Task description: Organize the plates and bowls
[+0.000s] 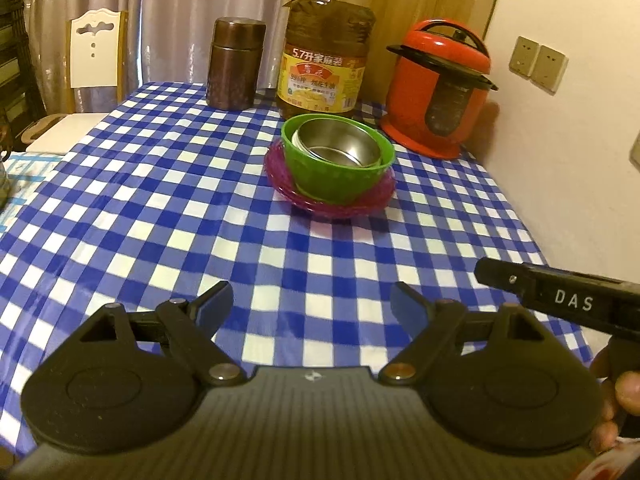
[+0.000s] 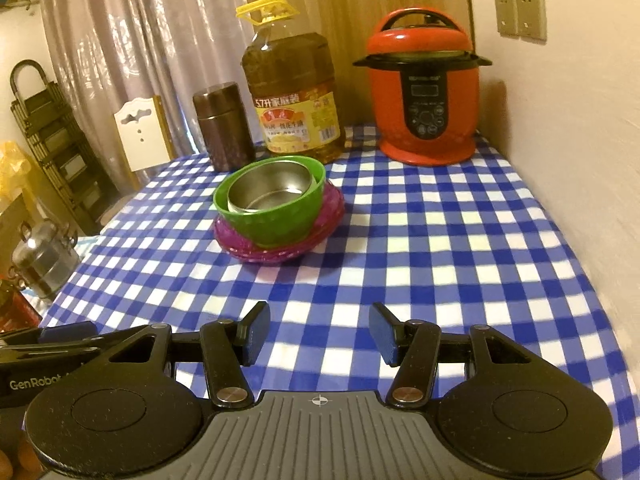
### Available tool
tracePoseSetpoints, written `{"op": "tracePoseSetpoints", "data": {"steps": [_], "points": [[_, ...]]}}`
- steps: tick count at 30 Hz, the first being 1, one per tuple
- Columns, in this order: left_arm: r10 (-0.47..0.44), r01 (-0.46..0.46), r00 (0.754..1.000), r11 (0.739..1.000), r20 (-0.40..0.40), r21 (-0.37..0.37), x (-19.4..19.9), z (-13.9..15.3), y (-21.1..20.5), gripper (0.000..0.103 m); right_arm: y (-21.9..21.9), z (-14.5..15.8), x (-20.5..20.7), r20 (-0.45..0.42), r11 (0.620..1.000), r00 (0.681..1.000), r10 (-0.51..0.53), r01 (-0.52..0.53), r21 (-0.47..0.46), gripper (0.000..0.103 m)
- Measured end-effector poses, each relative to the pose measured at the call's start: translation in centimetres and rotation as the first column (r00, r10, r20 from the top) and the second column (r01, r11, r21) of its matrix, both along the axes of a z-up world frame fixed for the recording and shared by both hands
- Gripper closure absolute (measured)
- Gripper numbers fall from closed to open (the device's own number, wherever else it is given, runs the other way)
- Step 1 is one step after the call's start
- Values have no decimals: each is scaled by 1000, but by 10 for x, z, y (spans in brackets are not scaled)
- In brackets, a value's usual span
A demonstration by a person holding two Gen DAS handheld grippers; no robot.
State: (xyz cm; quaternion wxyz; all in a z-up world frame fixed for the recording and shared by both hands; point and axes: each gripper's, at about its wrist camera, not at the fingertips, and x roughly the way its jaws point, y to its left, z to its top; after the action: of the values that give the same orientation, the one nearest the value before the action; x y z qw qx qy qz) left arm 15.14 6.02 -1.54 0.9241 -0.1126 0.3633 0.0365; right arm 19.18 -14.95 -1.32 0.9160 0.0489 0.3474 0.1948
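A steel bowl (image 1: pixel 340 142) sits inside a green bowl (image 1: pixel 332 178), which stands on stacked magenta plates (image 1: pixel 280 176) at the far middle of the checked table. The same stack shows in the right wrist view: steel bowl (image 2: pixel 272 192), green bowl (image 2: pixel 280 224), magenta plates (image 2: pixel 276 254). My left gripper (image 1: pixel 312 306) is open and empty, low over the near table, well short of the stack. My right gripper (image 2: pixel 320 334) is open and empty, also near the front. Part of the right gripper (image 1: pixel 560 300) shows at the left view's right edge.
Behind the stack stand a brown canister (image 1: pixel 236 64), a large oil bottle (image 1: pixel 326 52) and a red pressure cooker (image 1: pixel 438 88). A wall (image 2: pixel 580 140) runs along the table's right side. A white chair (image 1: pixel 96 52) stands at the far left, a steel pot (image 2: pixel 44 258) beside the table.
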Motion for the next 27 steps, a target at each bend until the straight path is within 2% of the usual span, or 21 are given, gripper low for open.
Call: {"op": "tracePoseSetpoints", "data": {"steps": [8,18,27], "points": [[1,-1,1000,1000,2,26,-38,19,-16,19,-10,8,-43,-17,1000,1000,2,-2,3,48],[-7,6,1000,1000,16,23,-76,40,-28,19,-19,37,-90,35,999,999,-2,3,-35,48],[-9,8,1000,999,24,35,-100,53,-37,19,-24,45,-125,35,999,999,12,-11,-43,48]]}}
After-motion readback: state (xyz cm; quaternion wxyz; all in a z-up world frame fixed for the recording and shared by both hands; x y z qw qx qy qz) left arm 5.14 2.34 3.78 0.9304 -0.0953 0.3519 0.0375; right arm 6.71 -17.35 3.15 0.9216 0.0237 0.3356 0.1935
